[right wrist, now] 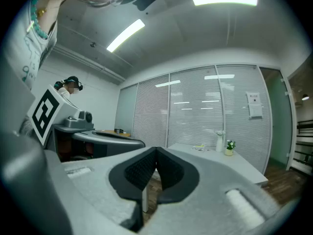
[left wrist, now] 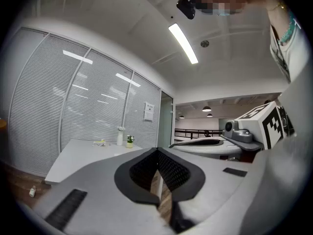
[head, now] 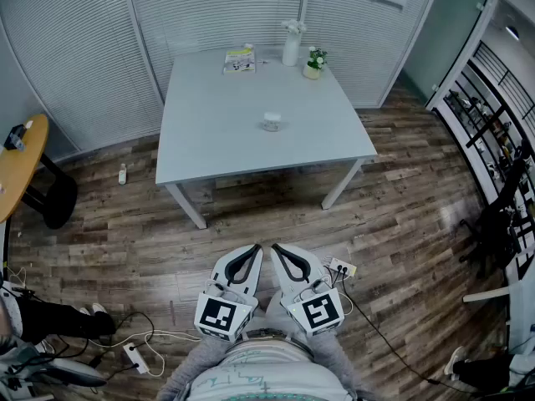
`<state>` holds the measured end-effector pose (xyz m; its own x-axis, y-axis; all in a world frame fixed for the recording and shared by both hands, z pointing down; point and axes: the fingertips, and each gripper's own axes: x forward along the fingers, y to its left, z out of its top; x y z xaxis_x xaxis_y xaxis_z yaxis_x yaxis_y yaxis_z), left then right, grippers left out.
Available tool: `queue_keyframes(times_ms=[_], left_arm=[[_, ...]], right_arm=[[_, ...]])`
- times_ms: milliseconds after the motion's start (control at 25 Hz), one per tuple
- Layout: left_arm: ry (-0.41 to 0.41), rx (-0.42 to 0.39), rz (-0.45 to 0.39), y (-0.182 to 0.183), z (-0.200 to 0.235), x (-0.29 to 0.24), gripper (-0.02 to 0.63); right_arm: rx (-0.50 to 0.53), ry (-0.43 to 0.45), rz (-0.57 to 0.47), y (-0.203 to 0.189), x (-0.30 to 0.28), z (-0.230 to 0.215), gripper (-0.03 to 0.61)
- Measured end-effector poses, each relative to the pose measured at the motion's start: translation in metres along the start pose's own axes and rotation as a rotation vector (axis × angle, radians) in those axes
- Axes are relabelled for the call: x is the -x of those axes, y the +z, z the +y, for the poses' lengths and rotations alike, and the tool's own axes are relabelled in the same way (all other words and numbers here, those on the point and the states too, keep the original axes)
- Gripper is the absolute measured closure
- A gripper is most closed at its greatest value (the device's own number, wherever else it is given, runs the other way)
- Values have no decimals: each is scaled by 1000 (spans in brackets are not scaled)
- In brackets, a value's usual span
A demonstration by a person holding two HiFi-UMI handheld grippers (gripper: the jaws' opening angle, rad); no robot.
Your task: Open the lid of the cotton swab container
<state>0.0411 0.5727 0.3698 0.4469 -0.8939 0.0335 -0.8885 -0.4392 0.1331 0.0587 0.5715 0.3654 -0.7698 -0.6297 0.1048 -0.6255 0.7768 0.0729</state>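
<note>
Currently | left gripper [head: 253,251], right gripper [head: 277,251]: both pressed together, empty | cotton swab container [head: 271,122] at 12 o'clock on table [head: 209,140], well apart | risk: unbraced container could skid under prying

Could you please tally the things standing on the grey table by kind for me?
Cotton swab container: 1
White vase: 1
Small potted plant: 1
Flat printed booklet: 1
Total: 4
</note>
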Motion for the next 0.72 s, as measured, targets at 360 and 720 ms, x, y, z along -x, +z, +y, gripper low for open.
queue_keyframes(times_ms=[360, 720], left_arm=[[-6, -2, -8, -1, -4, -1, 615], [-5, 8, 11, -9, 4, -9, 615]], right_arm=[[-11, 5, -34, 1, 1, -3, 577], [-15, -7, -31, -7, -10, -14, 577]])
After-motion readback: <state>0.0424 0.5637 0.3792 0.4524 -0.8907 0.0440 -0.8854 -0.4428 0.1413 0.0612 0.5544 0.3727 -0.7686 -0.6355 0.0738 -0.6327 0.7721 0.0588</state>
